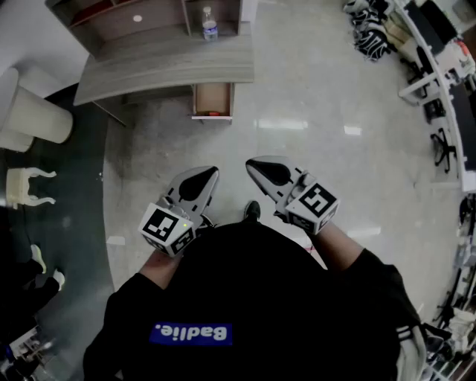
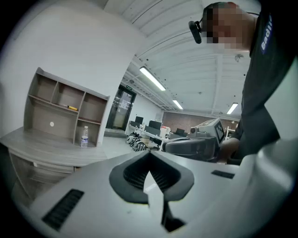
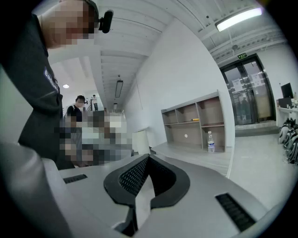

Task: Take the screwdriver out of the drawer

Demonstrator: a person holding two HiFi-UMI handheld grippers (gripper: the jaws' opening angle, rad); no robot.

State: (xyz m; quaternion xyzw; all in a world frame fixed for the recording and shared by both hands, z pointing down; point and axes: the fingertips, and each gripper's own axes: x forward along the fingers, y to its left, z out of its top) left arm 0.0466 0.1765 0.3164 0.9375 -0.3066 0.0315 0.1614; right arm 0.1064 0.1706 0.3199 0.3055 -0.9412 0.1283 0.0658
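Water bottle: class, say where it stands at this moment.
In the head view the water bottle stands top centre on the desk, at the right-hand end of the shelf unit, just above the open drawer in the picture.

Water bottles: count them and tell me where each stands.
1. The water bottle stands upright on the desk, at the shelf unit's right end. Others may be hidden elsewhere.

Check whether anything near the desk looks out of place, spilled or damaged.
Only the drawer under the desk stands out: it is pulled open, with a red thing at its front, too small to identify. The bottle stands upright. Nothing looks spilled or damaged.
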